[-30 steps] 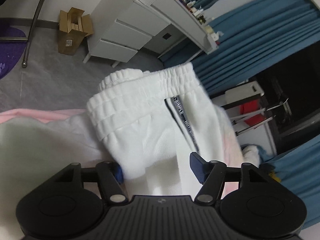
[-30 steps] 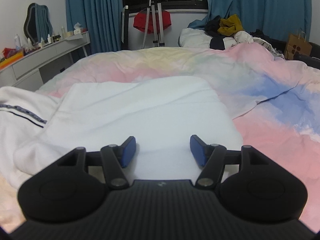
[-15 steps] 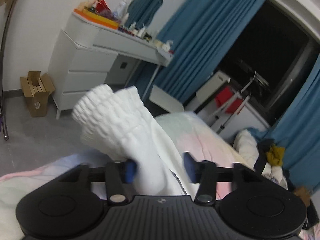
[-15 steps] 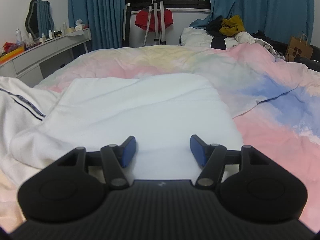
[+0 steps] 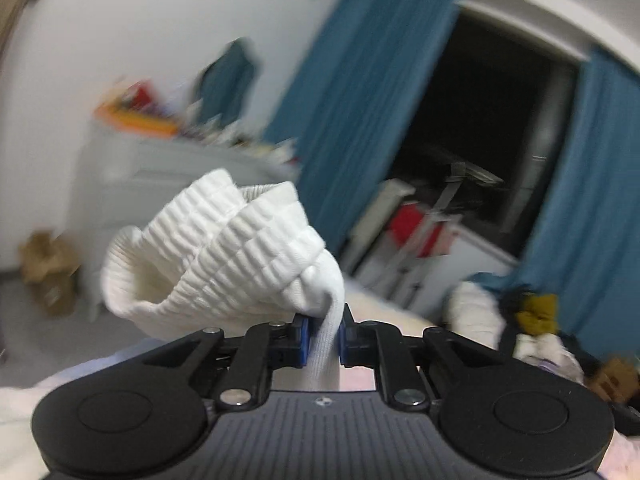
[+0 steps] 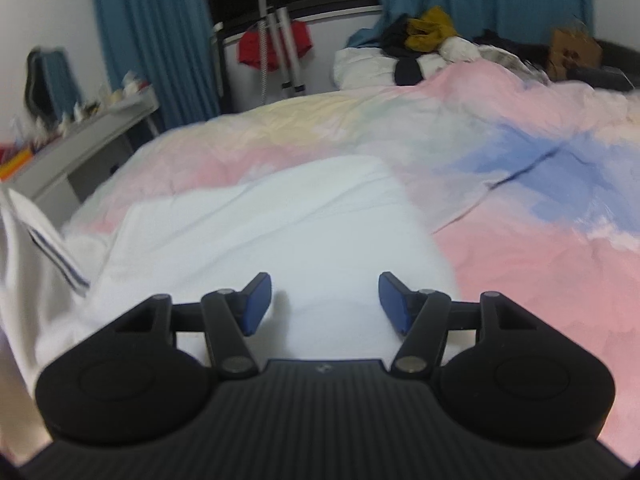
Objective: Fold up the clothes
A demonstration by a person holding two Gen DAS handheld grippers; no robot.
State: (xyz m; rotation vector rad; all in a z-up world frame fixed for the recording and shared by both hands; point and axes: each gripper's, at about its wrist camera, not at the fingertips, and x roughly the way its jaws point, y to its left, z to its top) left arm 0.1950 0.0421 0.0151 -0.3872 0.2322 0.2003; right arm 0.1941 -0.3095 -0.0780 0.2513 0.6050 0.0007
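White knit fabric, thick and soft, makes up the sweatpants (image 5: 256,264) under inspection. My left claw (image 5: 322,338) is clamped on a pinch of them just below the ribbed elastic waistband (image 5: 224,240), which bunches up and flops forward of the fingertips, raised clear of the bed. The cloth drapes limp below the pinch, so I judge the garment light but bulky, with no stiffness to hold a shape; it will sag and swing from any single grip. The waistband is the firmest part and the soundest place to take hold. A one-point hold leaves the rest dragging.

My right claw (image 6: 324,300) stands wide, holding nothing, low over the broad white body of the garment (image 6: 280,240), which lies spread ahead of and beneath its fingers on the bed. To its left a part with a dark side stripe (image 6: 60,256) rises off the bed, presumably toward the left claw's hold. I judge a second grip on the waistband, or on a leg edge, would give control; the leg hems cannot be made out in either view.

Surroundings: the pastel duvet (image 6: 520,240) under the cloth is soft and rumpled, so it may drag along with the fabric. A heap of other clothes (image 6: 424,40) lies well ahead of the right claw, clear of the work. A white dresser (image 6: 80,152) stands ahead-left, beside the bed, apart from the garment. Blue curtains (image 5: 360,80) hang beyond. Nothing lies between either claw and the cloth. The left view is motion-blurred; background detail there is unreliable.
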